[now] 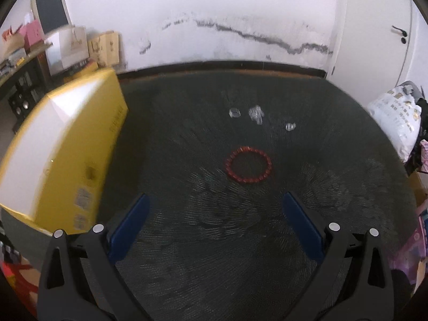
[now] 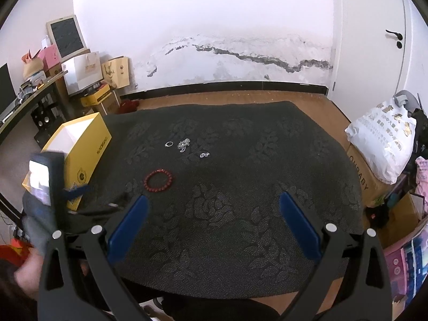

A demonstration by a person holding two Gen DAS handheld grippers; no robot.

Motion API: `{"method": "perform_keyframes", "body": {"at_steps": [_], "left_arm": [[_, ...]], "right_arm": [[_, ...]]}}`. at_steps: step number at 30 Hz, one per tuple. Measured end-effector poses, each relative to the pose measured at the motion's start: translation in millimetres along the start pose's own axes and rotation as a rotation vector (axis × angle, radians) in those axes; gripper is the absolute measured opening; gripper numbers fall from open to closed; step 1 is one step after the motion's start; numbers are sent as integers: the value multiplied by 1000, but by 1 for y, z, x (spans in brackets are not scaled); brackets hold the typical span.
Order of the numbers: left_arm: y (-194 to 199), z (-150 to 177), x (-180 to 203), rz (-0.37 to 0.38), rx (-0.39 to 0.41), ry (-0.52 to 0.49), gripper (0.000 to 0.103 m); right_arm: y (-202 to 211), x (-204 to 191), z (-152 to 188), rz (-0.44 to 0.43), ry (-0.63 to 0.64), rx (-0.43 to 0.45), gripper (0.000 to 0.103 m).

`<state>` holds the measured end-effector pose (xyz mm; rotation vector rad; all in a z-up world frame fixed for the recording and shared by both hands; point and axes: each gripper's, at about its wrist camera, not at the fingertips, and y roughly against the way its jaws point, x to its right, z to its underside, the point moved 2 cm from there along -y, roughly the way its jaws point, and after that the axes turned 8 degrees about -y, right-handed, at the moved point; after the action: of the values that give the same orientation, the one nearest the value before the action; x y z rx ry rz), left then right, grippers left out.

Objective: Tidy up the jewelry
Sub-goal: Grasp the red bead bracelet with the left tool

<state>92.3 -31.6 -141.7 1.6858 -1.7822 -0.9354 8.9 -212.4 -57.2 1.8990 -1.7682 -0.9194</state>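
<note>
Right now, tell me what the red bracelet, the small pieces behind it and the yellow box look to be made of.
Red bracelet: round beads, matte red, perhaps stone, wood or resin; too small to tell.
Ring, chain cluster, small piece: silvery metal by their bright glints, possibly with clear stones.
Yellow box: likely cardboard, smooth printed faces, sharp folded edges, white inside.
Cloth: dark woven fabric, floral pattern.

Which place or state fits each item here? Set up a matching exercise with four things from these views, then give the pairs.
Things:
1. red bead bracelet
2. yellow box
3. silver ring
4. left gripper

Places or states:
A. at the cloth's left edge, lid off
B. open, holding nothing
C. farthest left of the three small silver pieces
D. flat on the cloth, nearer the grippers than the silver pieces

Pairs: 1-D, 2-A, 3-C, 4-B
</note>
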Motion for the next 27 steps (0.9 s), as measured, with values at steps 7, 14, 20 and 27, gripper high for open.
{"method": "perform_keyframes", "body": {"at_steps": [7,14,20,27], "left_arm": [[-78,-4,31,-34,-111,-38,97],[-105,-24,27,-23,-86,6,98],[-111,-28,28,-29,-86,11,97],[-100,-29,51,-33,-29,-102,7]], "right_arm": [[0,15,-3,-9,-48,-2,95],[-1,29,-7,-17,-86,-4,95],[-4,32,-4,-25,-101,-20,95],[-2,31,-4,-26,-95,-12,95]]}}
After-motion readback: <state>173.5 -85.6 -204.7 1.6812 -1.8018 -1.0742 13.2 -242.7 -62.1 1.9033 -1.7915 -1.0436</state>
